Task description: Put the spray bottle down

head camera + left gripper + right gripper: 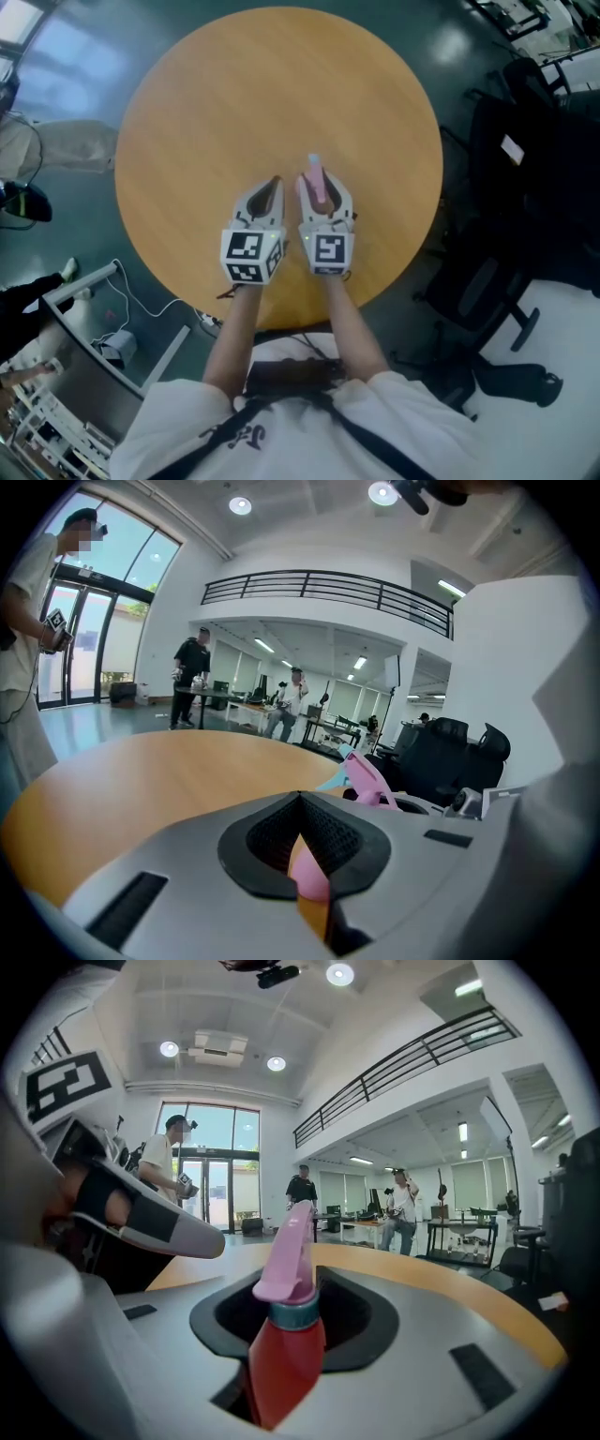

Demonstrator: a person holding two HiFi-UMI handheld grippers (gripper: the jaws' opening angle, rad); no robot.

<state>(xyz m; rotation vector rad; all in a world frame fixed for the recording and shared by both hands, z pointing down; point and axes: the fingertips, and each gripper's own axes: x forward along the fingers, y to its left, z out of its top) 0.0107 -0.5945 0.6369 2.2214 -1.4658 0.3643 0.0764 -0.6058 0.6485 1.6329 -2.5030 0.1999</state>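
A spray bottle (284,1358) with a red body, a teal collar and a pink spray head (316,178) stands upright between the jaws of my right gripper (324,190), which is shut on its body. It hangs over the near part of a round wooden table (281,84). My left gripper (270,191) is close beside it on the left, jaws drawn together to a point. In the left gripper view only a narrow slit (302,855) shows between them, with a pink and orange sliver in it. From there the bottle's pink head (368,778) shows just to the right.
Black office chairs (525,187) stand right of the table. A metal rack and cables (94,328) lie on the floor at the lower left. One person (28,621) stands near the glass doors, others at far desks (192,682). The table's near edge (281,314) is under my wrists.
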